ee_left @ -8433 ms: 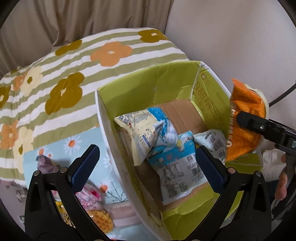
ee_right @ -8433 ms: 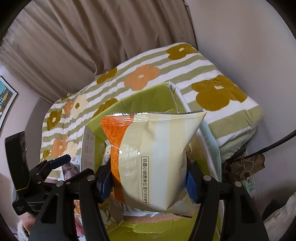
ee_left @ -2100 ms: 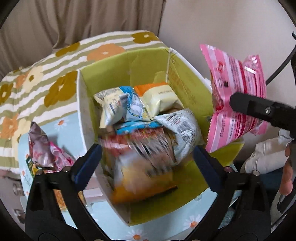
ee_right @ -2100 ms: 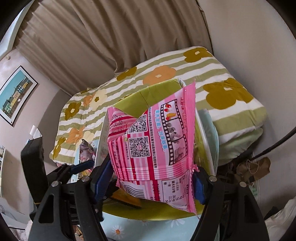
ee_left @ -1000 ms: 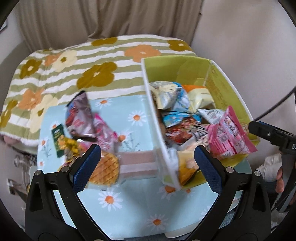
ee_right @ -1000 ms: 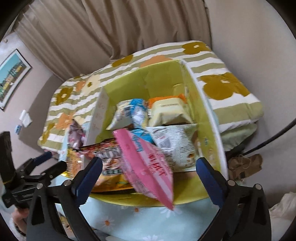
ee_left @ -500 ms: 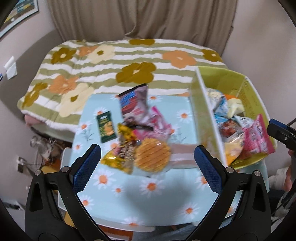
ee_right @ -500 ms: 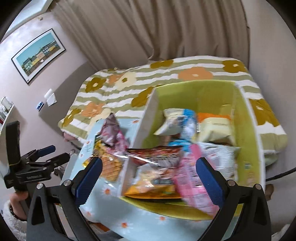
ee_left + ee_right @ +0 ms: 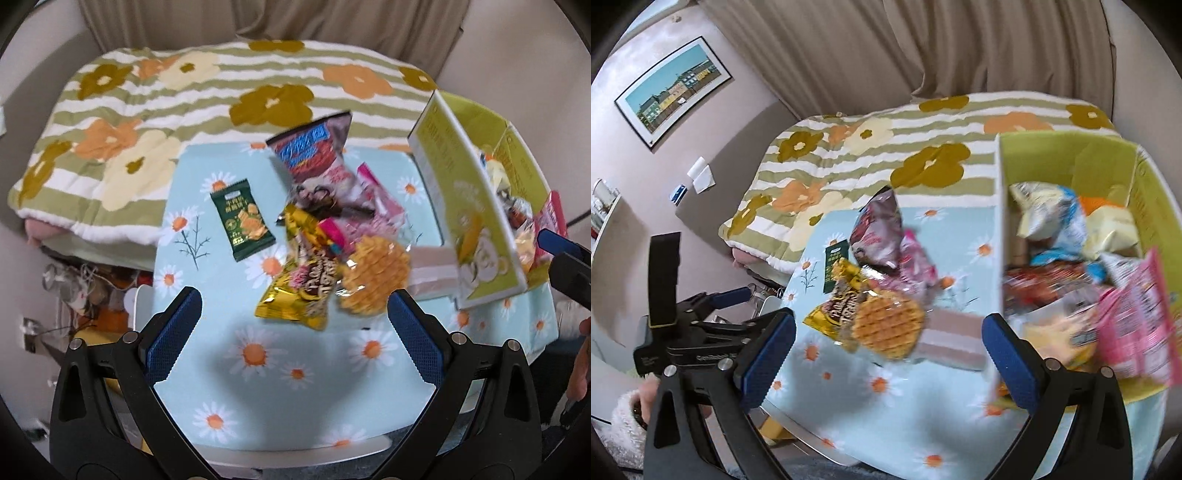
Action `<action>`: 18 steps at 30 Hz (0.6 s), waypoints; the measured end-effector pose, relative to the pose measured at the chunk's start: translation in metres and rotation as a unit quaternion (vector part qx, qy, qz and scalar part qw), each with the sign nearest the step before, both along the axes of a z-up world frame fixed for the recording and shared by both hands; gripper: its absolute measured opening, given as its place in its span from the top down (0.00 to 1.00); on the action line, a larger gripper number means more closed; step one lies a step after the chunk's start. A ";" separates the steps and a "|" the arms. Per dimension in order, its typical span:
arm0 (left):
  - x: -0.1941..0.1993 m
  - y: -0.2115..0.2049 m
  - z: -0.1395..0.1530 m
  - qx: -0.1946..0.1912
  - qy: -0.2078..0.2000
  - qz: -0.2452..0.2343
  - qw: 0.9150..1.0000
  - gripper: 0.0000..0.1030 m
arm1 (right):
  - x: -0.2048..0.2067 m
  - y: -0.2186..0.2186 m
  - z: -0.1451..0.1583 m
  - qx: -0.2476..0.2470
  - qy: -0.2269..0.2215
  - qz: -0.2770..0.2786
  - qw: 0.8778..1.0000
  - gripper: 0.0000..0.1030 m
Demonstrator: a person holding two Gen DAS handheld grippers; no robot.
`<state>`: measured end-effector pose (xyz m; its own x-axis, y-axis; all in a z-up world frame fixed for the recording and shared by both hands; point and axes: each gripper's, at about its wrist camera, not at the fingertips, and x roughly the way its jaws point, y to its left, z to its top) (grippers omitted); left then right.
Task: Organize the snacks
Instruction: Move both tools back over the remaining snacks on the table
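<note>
A green cardboard box (image 9: 480, 229) (image 9: 1152, 206) stands at the table's right end and holds several snack packs, a pink bag (image 9: 1137, 325) lying nearest. Loose snacks are piled mid-table: a waffle pack (image 9: 373, 277) (image 9: 886, 328), a gold chocolate bag (image 9: 299, 291) (image 9: 834, 306), a red-and-purple bag (image 9: 314, 147) (image 9: 879, 229), pink packs (image 9: 369, 206) and a small dark green packet (image 9: 243, 218) (image 9: 834, 262). My left gripper (image 9: 295, 328) hovers open above the table's near side, empty. My right gripper (image 9: 886, 354) is open and empty over the waffle pack.
The table wears a light blue daisy cloth (image 9: 280, 380) (image 9: 905, 417). Behind it lies a bed with a striped flower quilt (image 9: 166, 92) (image 9: 871, 147). Clutter sits on the floor at the left (image 9: 85, 288). The right gripper's finger (image 9: 565, 254) shows at the edge, beside the box.
The pink bag has left my right gripper and now lies in the box. Both grippers have swung left, away from the box and toward the loose pile on the table.
</note>
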<state>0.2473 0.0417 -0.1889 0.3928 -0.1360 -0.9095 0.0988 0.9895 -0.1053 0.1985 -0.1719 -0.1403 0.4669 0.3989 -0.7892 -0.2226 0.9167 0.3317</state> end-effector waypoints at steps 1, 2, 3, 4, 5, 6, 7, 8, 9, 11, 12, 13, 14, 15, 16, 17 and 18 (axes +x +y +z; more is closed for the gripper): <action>0.003 0.003 -0.005 -0.002 0.004 -0.007 1.000 0.03 | 0.000 0.006 -0.005 -0.004 0.003 -0.006 1.000 0.02; 0.006 0.007 -0.012 -0.004 0.008 -0.016 1.000 0.03 | 0.001 0.013 -0.011 -0.010 0.008 -0.013 1.000 0.02; 0.010 0.009 -0.020 -0.006 0.013 -0.027 1.000 0.03 | 0.001 0.017 -0.015 -0.014 0.011 -0.020 1.000 0.02; 0.014 0.010 -0.027 -0.006 0.019 -0.037 0.999 0.03 | 0.002 0.021 -0.020 -0.016 0.016 -0.027 0.999 0.02; 0.016 0.010 -0.032 -0.004 0.022 -0.043 0.999 0.03 | 0.002 0.026 -0.028 -0.017 0.023 -0.037 0.999 0.02; 0.021 0.010 -0.041 -0.001 0.028 -0.056 0.998 0.03 | 0.002 0.029 -0.034 -0.019 0.028 -0.046 0.998 0.02; 0.023 0.011 -0.046 -0.001 0.031 -0.063 0.998 0.03 | 0.002 0.032 -0.040 -0.021 0.034 -0.053 0.998 0.02; 0.027 0.011 -0.051 -0.002 0.033 -0.073 0.997 0.03 | 0.002 0.038 -0.047 -0.026 0.040 -0.061 0.997 0.02; 0.030 0.011 -0.058 -0.003 0.036 -0.084 0.996 0.03 | 0.002 0.040 -0.053 -0.029 0.045 -0.068 0.996 0.02; 0.036 0.011 -0.067 -0.005 0.042 -0.099 0.994 0.03 | 0.005 0.044 -0.066 -0.026 0.055 -0.088 0.994 0.02; 0.039 0.011 -0.072 -0.006 0.045 -0.106 0.993 0.03 | 0.007 0.045 -0.073 -0.022 0.061 -0.101 0.993 0.02; 0.041 0.012 -0.075 -0.007 0.046 -0.111 0.993 0.03 | 0.010 0.045 -0.082 -0.013 0.069 -0.115 0.991 0.02; 0.043 0.012 -0.079 -0.009 0.049 -0.117 0.992 0.03 | 0.013 0.045 -0.088 -0.006 0.074 -0.126 0.989 0.02; 0.045 0.013 -0.081 -0.009 0.050 -0.121 0.991 0.03 | 0.015 0.045 -0.093 -0.001 0.078 -0.135 0.988 0.02; 0.047 0.014 -0.083 -0.009 0.051 -0.124 0.991 0.03 | 0.018 0.046 -0.098 0.004 0.082 -0.144 0.986 0.02; 0.048 0.015 -0.084 -0.008 0.052 -0.129 0.990 0.03 | 0.021 0.047 -0.104 0.005 0.083 -0.152 0.985 0.02; 0.049 0.016 -0.085 -0.005 0.052 -0.135 0.990 0.03 | 0.023 0.049 -0.108 0.003 0.084 -0.159 0.984 0.02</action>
